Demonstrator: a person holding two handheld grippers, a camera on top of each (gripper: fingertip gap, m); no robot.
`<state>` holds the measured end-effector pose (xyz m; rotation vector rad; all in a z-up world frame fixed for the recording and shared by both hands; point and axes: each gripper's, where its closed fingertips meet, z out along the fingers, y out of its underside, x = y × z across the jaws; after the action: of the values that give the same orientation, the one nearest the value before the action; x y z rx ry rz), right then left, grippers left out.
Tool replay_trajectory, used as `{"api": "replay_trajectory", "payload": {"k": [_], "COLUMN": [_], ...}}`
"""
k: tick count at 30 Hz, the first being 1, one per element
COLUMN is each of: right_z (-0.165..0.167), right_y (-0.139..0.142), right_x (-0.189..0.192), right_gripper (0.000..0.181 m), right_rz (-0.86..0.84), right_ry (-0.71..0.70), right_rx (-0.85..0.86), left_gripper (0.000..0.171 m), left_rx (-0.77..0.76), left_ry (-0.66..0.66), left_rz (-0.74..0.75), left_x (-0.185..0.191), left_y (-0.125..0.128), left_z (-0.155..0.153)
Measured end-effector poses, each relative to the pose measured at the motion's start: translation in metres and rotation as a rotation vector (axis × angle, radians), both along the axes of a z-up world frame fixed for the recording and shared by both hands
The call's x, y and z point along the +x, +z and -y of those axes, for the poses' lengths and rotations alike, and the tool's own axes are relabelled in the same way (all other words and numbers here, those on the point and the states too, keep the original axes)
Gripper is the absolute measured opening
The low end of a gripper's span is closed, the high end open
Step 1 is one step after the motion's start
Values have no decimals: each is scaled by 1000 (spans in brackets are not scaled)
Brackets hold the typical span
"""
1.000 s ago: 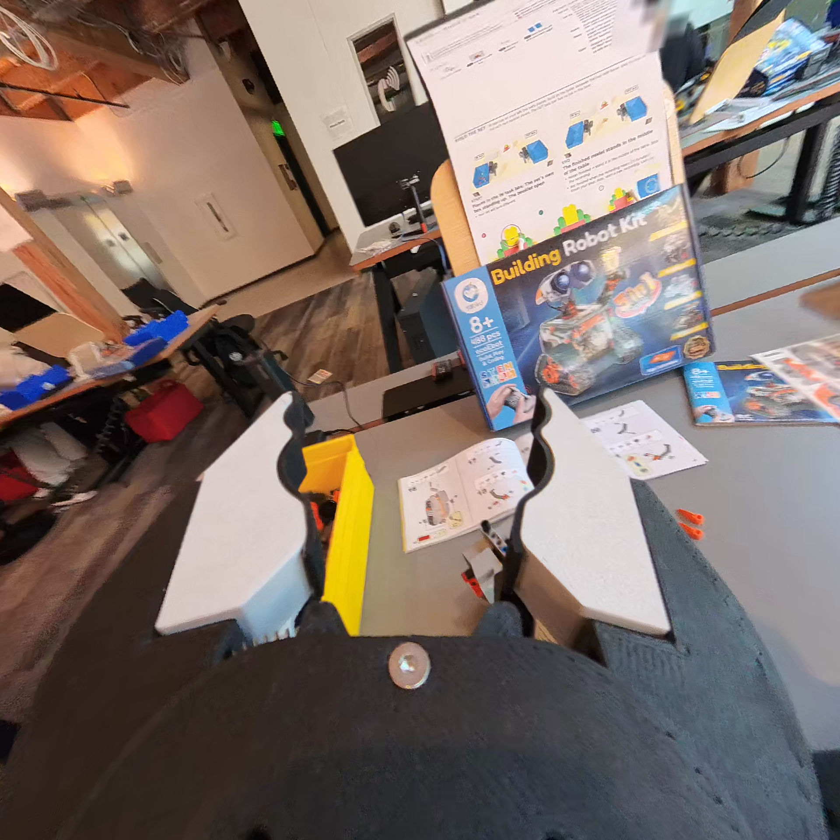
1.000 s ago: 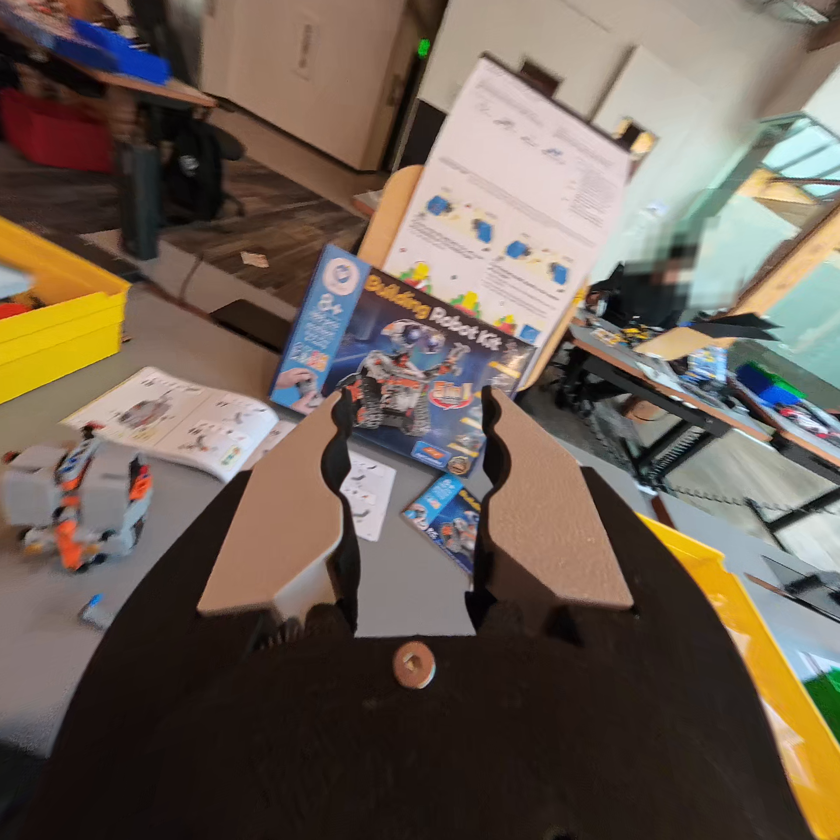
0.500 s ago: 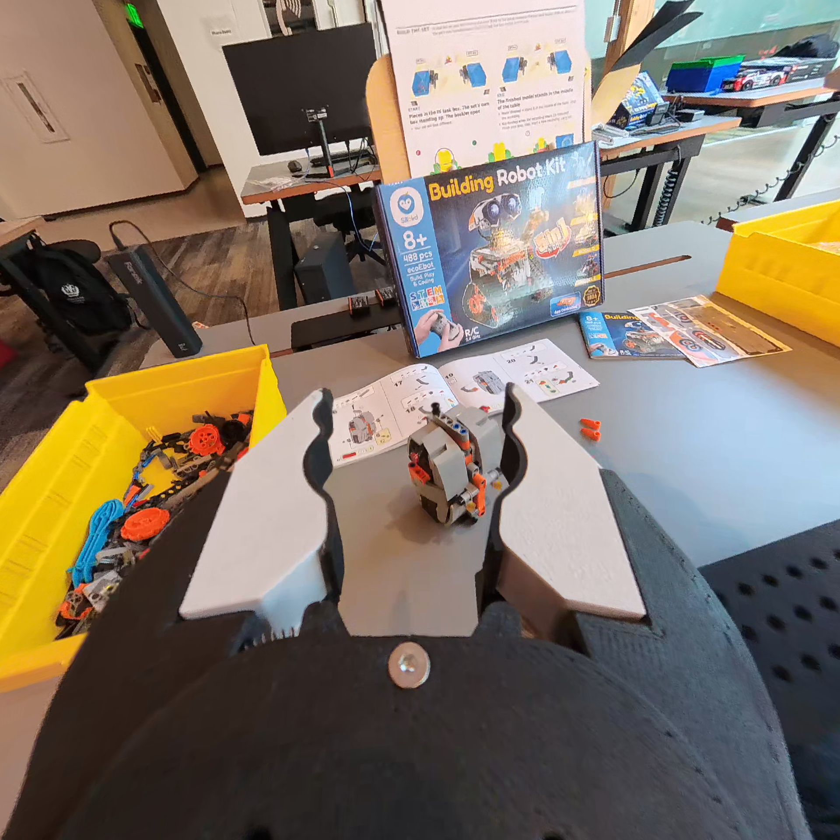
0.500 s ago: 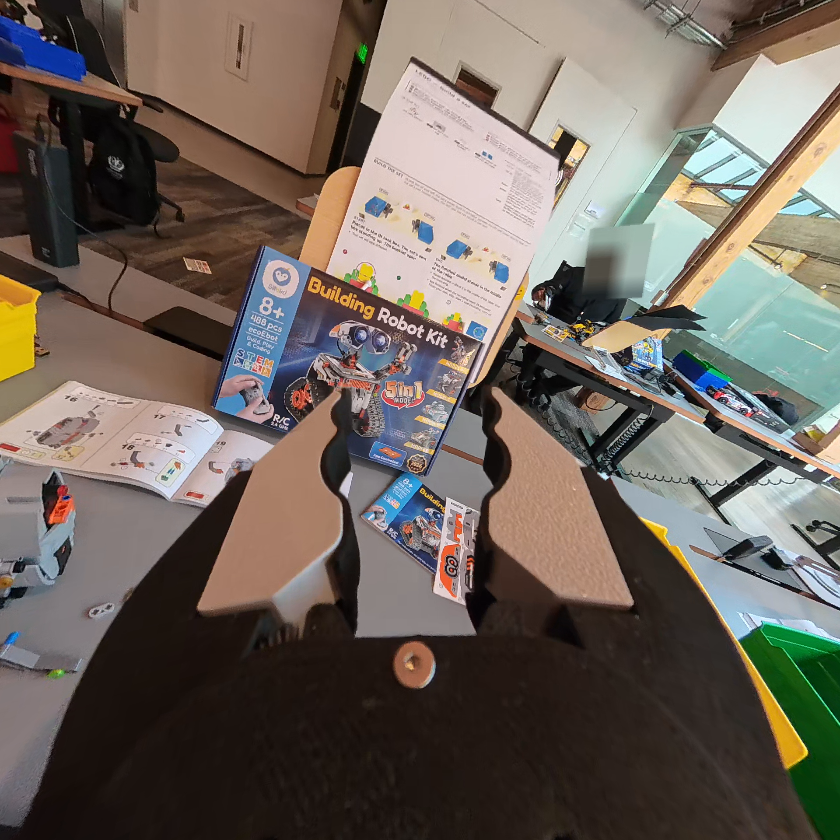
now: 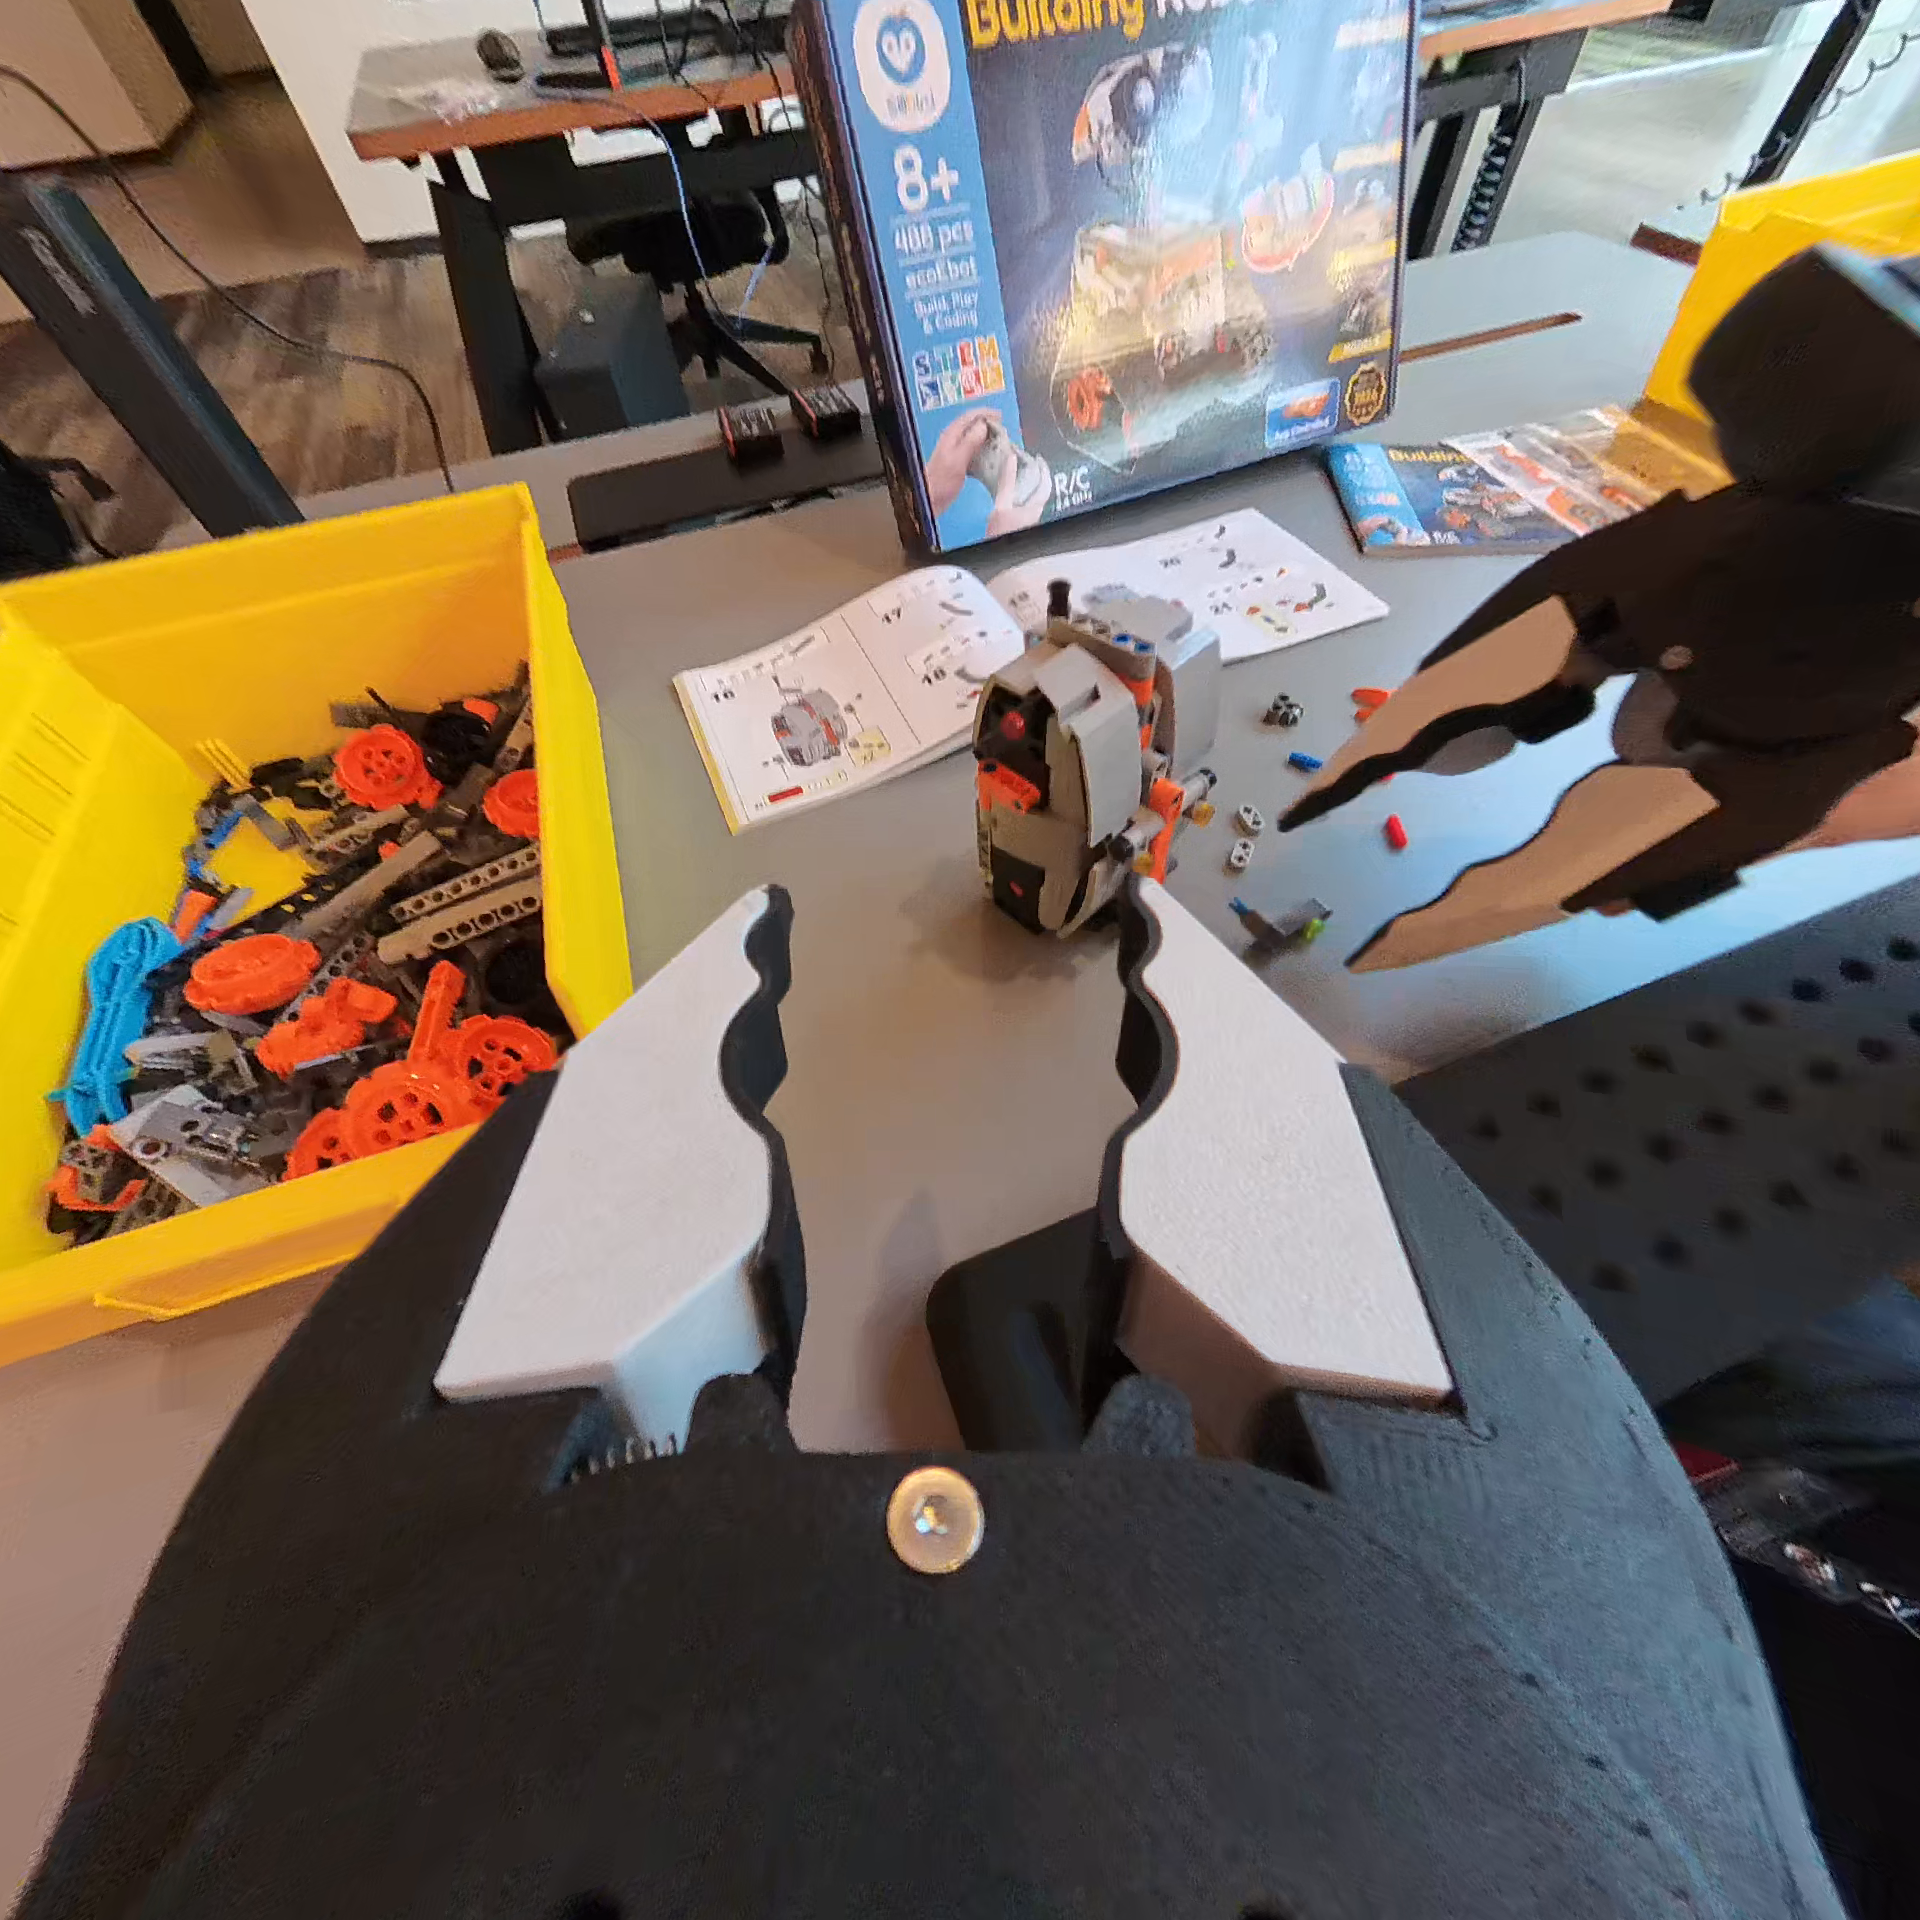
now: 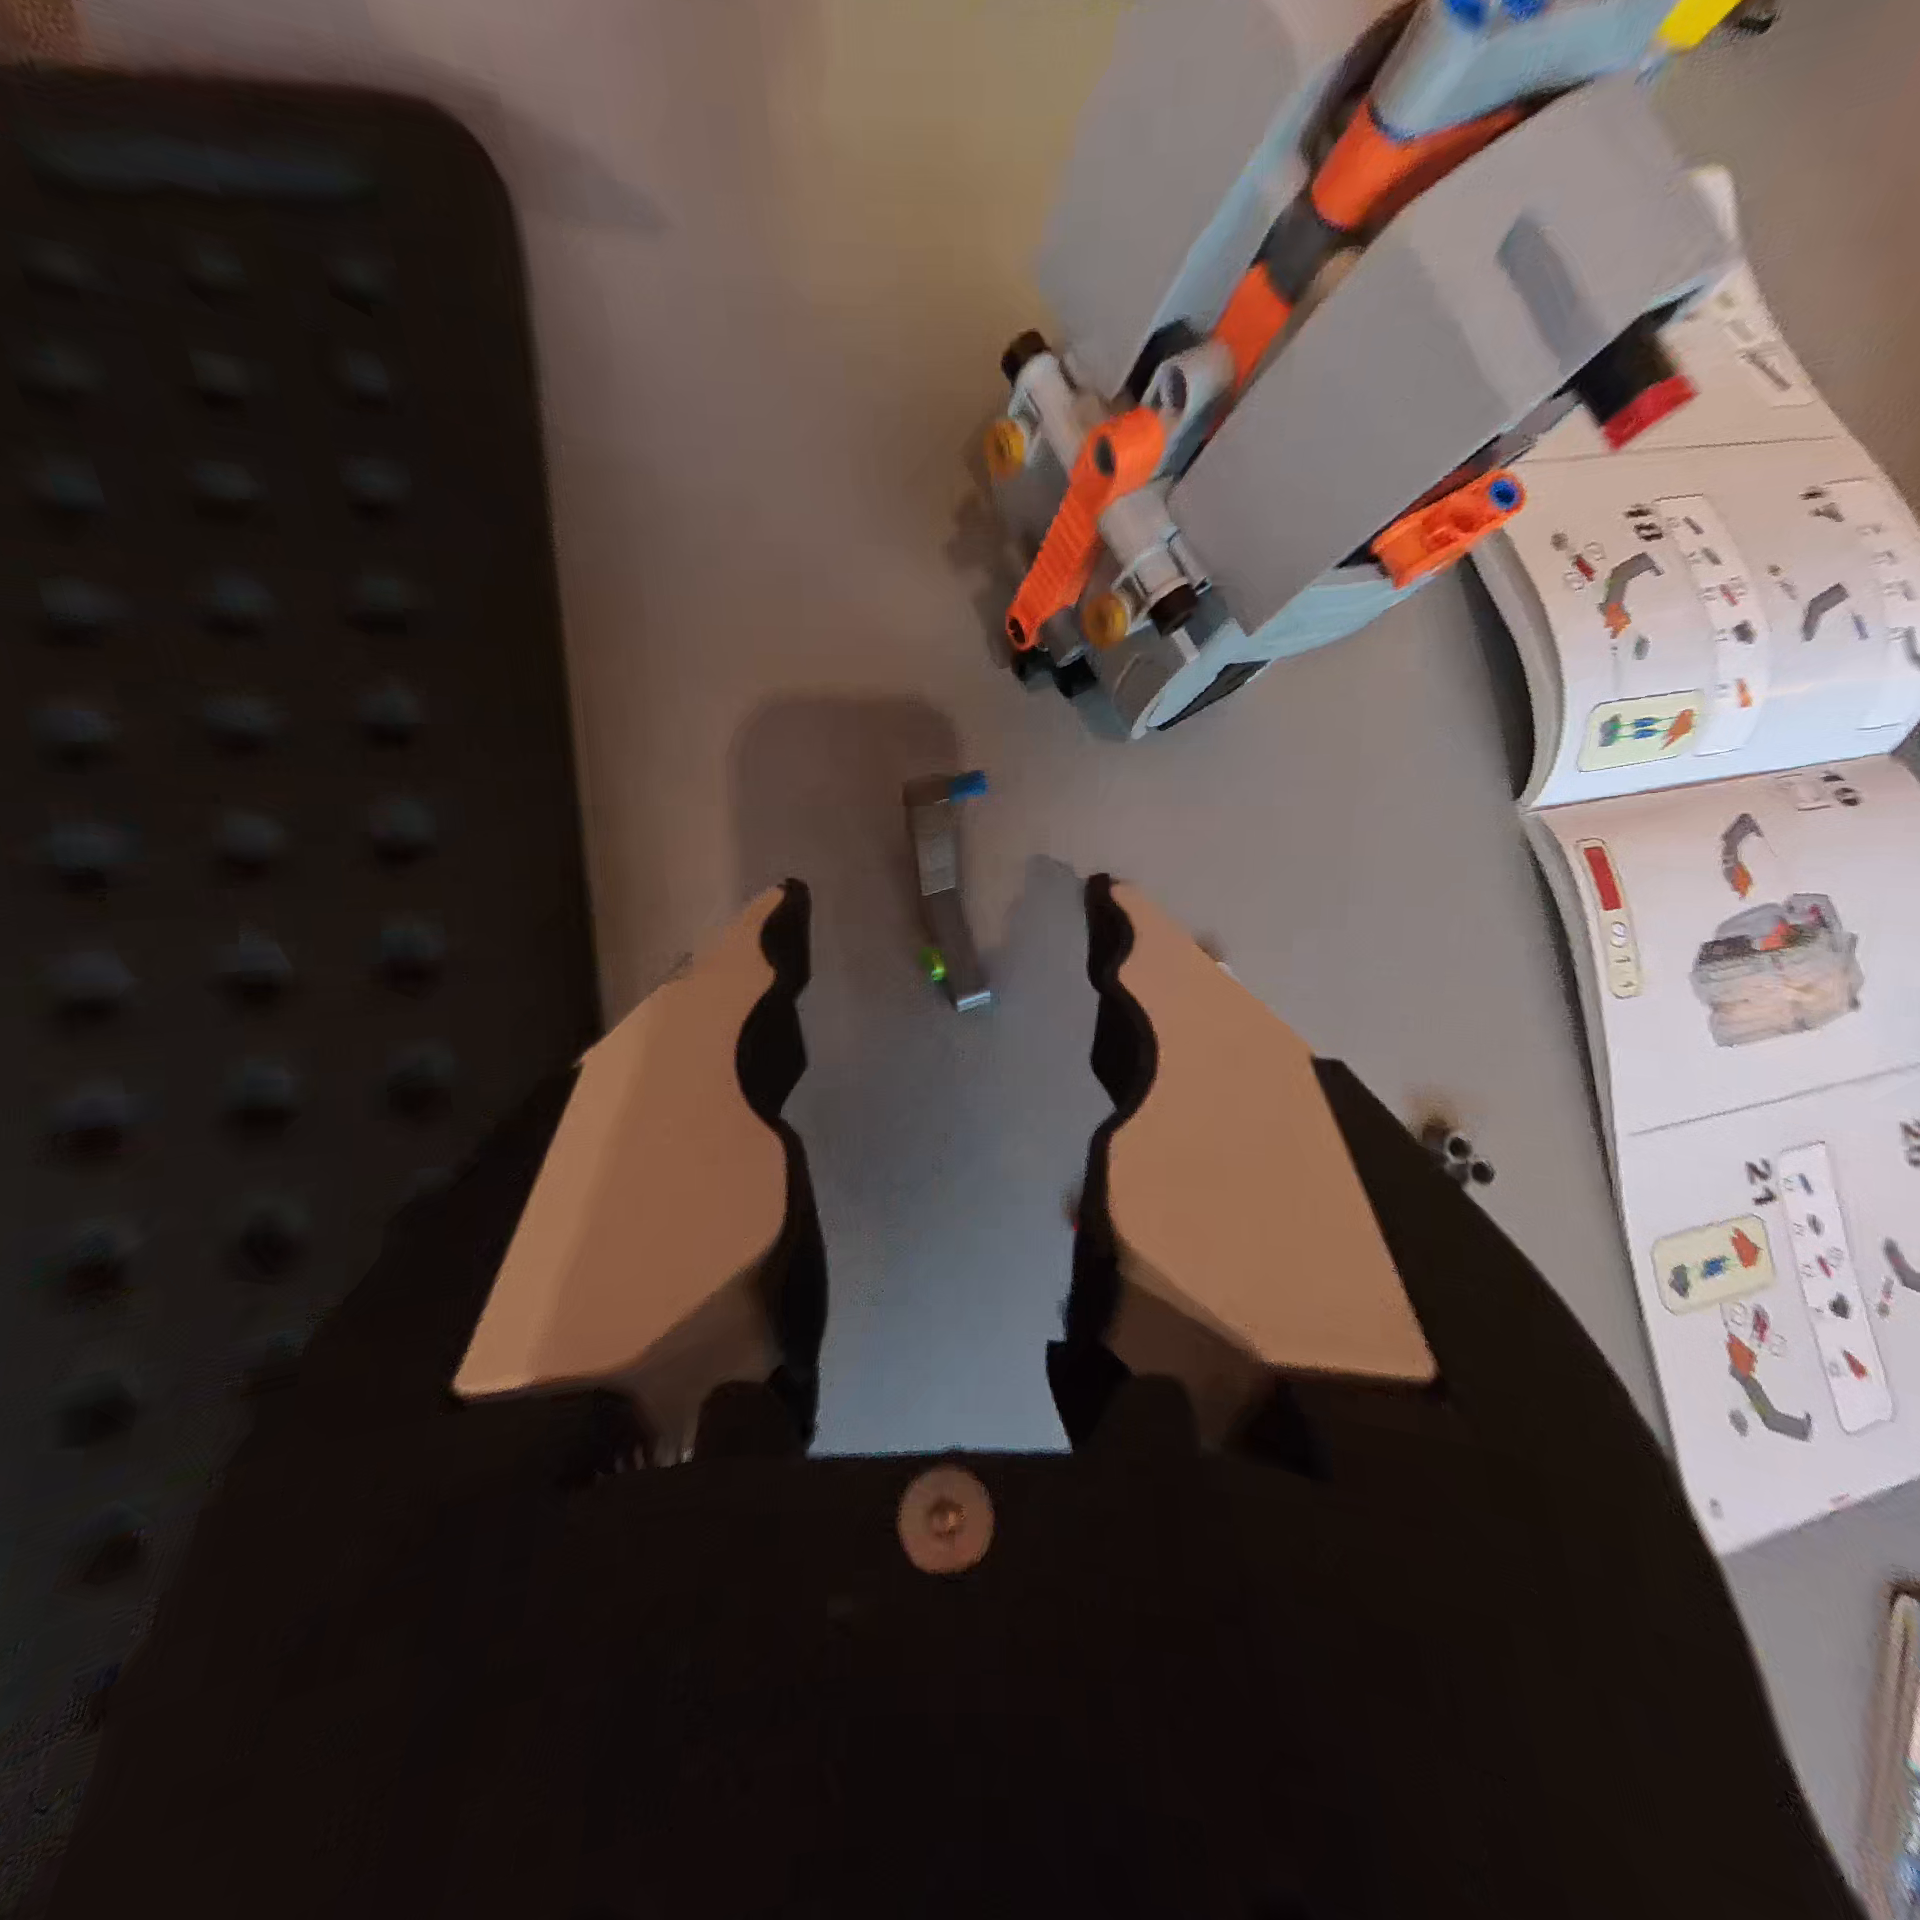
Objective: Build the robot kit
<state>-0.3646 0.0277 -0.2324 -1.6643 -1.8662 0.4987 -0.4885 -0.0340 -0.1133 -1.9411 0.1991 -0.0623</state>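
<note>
A partly built grey and orange brick model (image 5: pixel 1081 790) stands on the grey table (image 5: pixel 914 1039), just beyond my left gripper (image 5: pixel 951 899), which is open and empty. It also shows in the right wrist view (image 6: pixel 1299 416). My right gripper (image 6: pixel 940 883) is open and empty, pointing down at the table, with a small bent grey piece (image 6: pixel 945 894) carrying a blue and a green pin lying just beyond its fingertips. The right gripper also shows in the left wrist view (image 5: pixel 1320 894), with the same grey piece (image 5: pixel 1283 920) below it.
A yellow bin (image 5: pixel 571 727) of loose orange, grey and blue parts sits at the left. An open instruction booklet (image 5: pixel 862 675) (image 6: pixel 1766 1039) lies behind the model, the kit box (image 5: pixel 1122 260) stands farther back. Small loose pieces (image 5: pixel 1247 831) lie right of the model. A black perforated chair seat (image 6: pixel 260 727) borders the table. The tips of one gripper are about 20 centimeters away from the tips of the other.
My left gripper has drawn back and tilted down, so the model now stands beyond its fingertips. My right gripper has swung from looking across the room to pointing down over the small grey piece.
</note>
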Motion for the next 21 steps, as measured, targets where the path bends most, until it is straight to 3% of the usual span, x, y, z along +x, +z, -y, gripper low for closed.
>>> {"api": "replay_trajectory", "payload": {"k": [4, 7, 9, 12, 16, 20, 21], "right_z": [-6, 6, 9, 8, 15, 16, 15], "right_y": [-22, -22, -19, 13, 47, 49, 49], "right_x": [-7, -8, -2, -1, 0, 1, 2], "right_gripper": [40, 8, 8, 8, 7, 7, 7], "right_rz": [35, -8, -27, -209, -450, -512, -510], "right_ry": [1, 34, 11, -106, -249, -304, -311], "right_rx": [-70, -182, -185, -66, 27, 22, 33], "left_gripper": [61, 56, 48, 41, 62, 31, 29], "left_rx": [-28, -41, -50, -40, 113, 161, 150], "left_ry": [-30, -73, -122, -218, -242, -302, -315], "left_rz": [-29, -4, 56, 199, 322, 261, 253], "left_x": [-1, 8, 22, 60, 93, 113, 118], "left_y": [-13, -23, -30, -36, -26, -25, -27], "left_z": [-3, -8, -11, -13, -22, -28, -30]}}
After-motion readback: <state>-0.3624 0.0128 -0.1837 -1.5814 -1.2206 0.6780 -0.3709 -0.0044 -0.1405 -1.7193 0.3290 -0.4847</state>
